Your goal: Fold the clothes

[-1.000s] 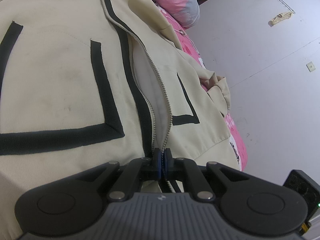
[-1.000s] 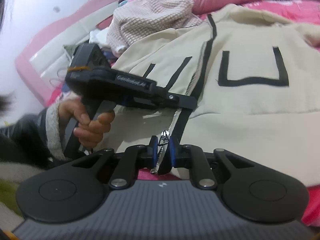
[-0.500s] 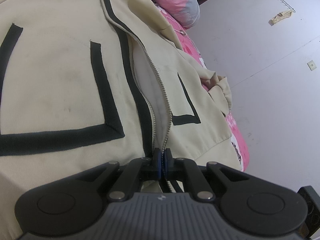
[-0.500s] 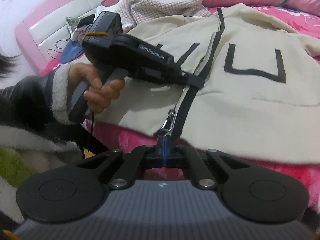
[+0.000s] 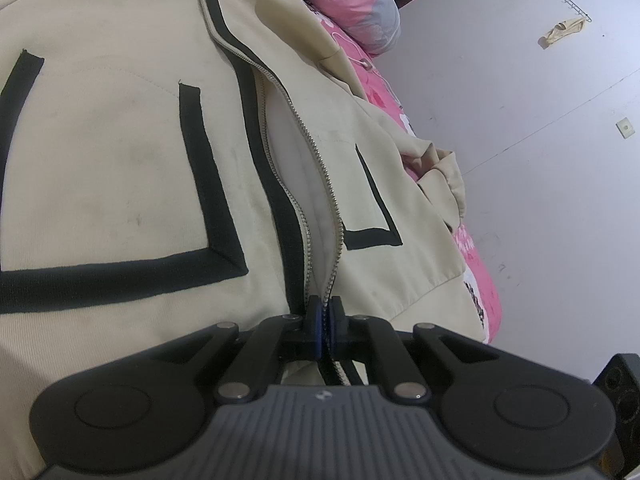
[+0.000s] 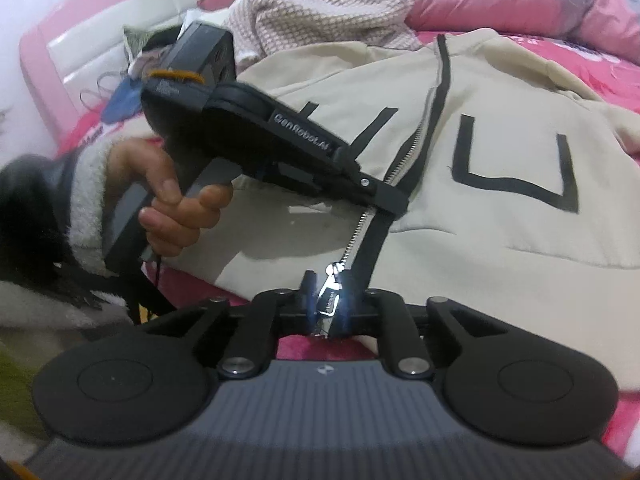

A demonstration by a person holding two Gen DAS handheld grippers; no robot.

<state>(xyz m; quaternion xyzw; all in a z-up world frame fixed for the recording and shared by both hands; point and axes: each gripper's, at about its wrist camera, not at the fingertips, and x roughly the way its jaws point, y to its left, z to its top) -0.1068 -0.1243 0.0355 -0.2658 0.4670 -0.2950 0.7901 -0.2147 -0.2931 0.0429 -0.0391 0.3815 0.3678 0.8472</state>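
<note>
My right gripper is nearest, at the bed's near edge, its jaws parted narrowly around the metal zip pull at the hem of the cream jacket. They have just been opening, and the pull now sits loose in the gap; I cannot see either pad pressing on it, so I count it as not gripped.

Just beyond, my left gripper is clamped tight on the zip edge a little above the hem, my hand round its handle. From its own camera the jaws are closed on the row of zip teeth, with the two front panels parting above them and the white lining showing between.

The jacket itself lies front-up across the pink bed, collar towards the far side, with a knitted garment heaped beyond its left shoulder and pillows at the head end.

I judge the step to be zipping up the front before folding. To do it well I should keep the left grip steady and pull the hem taut, so the teeth line up straight. Then I should close the right pads squarely on the flat tab of the pull, not its tip, and draw it along the line of the zip, not upwards. If the panels stay bowed apart, the slider will likely jam or slip out.
</note>
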